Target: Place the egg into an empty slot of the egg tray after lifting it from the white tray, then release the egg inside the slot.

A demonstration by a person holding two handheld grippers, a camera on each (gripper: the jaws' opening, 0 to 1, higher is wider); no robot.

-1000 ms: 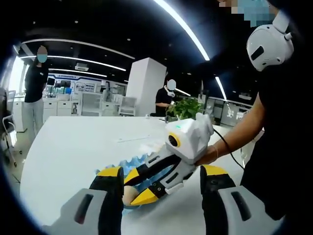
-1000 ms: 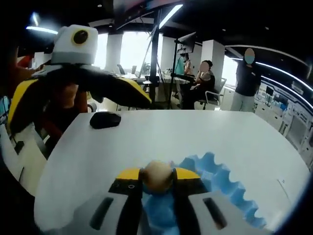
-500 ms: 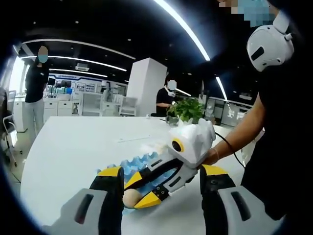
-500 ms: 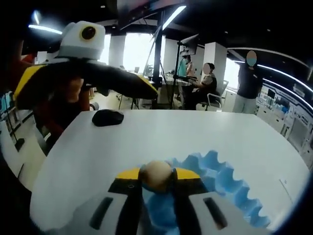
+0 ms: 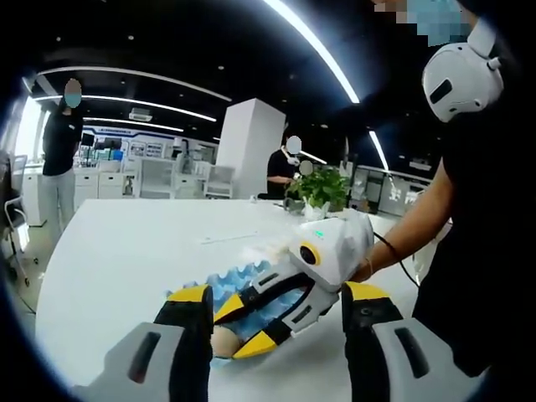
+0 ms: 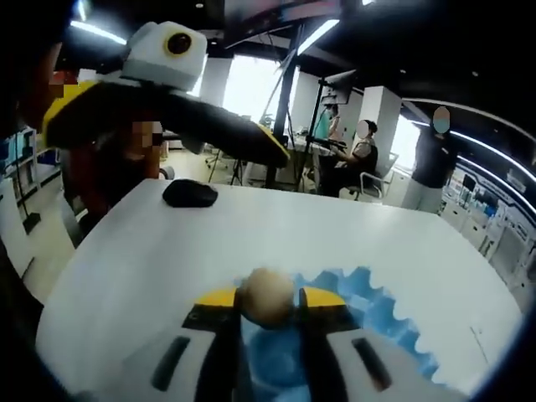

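A tan egg is pinched between the yellow tips of my right gripper, which is shut on it. Just below and beyond it lies the blue egg tray on the white table. In the left gripper view a hand holds the right gripper slanting down over the near end of the blue egg tray, with the egg low between its tips. My left gripper hovers in front with its jaws wide apart and nothing between them. The left gripper also appears high at the left.
A black mouse-like object lies on the white table beyond the tray. A potted plant stands at the table's far side, with something pale and crinkled behind the tray. The person's body is at the right. People stand and sit in the background.
The right gripper has tilted and sunk slightly over the blue tray, still holding the egg. The left gripper has stayed nearly still with its jaws apart.
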